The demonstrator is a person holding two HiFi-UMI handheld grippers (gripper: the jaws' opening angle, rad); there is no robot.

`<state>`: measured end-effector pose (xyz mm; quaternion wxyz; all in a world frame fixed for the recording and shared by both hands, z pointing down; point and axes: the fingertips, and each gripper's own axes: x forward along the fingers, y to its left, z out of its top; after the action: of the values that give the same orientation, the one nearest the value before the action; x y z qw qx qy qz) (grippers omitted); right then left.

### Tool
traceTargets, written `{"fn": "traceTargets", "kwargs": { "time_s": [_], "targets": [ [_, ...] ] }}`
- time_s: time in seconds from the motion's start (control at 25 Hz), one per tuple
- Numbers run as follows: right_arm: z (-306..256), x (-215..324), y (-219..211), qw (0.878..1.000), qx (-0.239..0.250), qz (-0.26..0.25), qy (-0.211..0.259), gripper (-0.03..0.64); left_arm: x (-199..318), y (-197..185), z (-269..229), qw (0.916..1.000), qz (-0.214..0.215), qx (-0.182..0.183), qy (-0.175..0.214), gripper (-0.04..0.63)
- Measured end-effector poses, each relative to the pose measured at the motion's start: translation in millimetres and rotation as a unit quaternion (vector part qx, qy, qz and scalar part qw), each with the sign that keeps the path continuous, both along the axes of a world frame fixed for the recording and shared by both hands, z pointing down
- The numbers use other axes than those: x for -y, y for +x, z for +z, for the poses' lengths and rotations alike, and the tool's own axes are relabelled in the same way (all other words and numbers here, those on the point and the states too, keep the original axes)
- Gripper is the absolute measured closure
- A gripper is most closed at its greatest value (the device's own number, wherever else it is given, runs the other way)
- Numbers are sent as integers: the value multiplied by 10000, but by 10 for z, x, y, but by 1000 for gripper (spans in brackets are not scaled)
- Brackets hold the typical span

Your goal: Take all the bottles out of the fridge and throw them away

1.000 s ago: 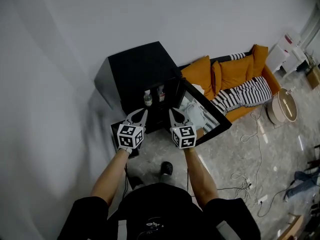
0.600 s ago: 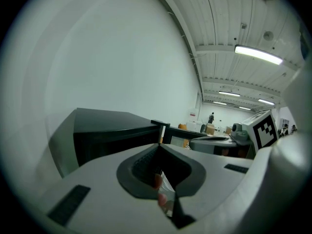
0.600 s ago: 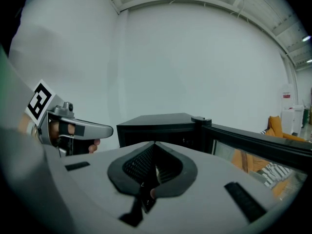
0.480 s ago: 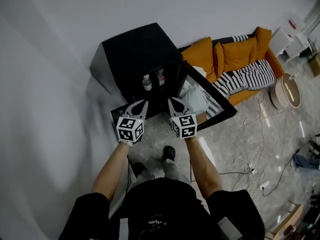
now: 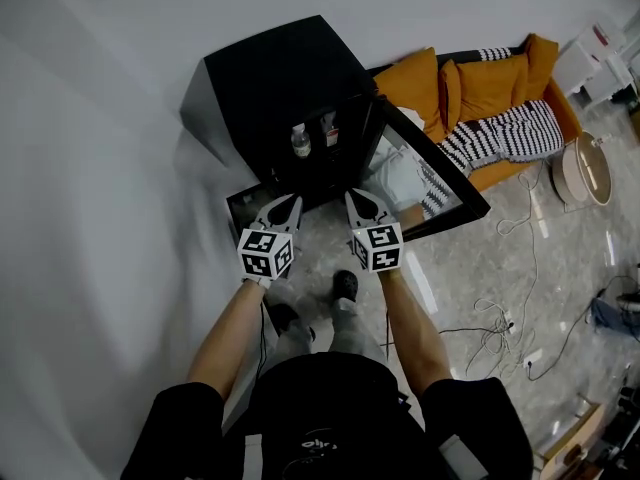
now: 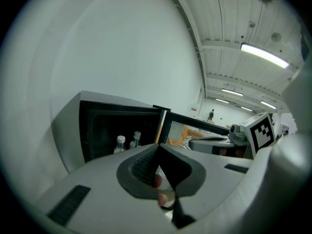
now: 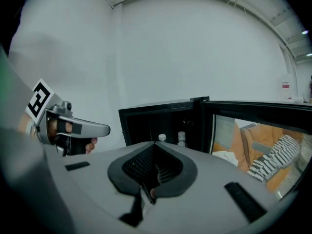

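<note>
Head view: a black fridge (image 5: 280, 78) sits at upper centre, its door (image 5: 432, 183) swung open toward the right, with clear bottles (image 5: 301, 142) standing inside. The left tongs (image 5: 287, 204) and right tongs (image 5: 358, 200) hover side by side just below it.

Left gripper view: these tongs are pressed together with nothing between them. Two white-capped bottles show inside the fridge, left of centre.

Right gripper view: these tongs are likewise closed and empty, and the two bottles stand at centre, beyond their tips.
</note>
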<state>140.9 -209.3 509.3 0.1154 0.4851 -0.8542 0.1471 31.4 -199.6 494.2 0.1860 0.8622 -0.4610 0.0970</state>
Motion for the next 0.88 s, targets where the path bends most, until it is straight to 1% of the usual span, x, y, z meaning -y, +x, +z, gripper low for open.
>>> {"fn": "traceTargets", "kwargs": {
  "time_s": [0.6,0.88],
  "targets": [
    [-67,76,-77,9998,56,-146,131,609,-9,-51,-25,9999,-140,64,39,594],
    [-14,162,-73,9996,117,-221,155,609,60,-32,69,9996,-232,52,-125,594]
  ]
}}
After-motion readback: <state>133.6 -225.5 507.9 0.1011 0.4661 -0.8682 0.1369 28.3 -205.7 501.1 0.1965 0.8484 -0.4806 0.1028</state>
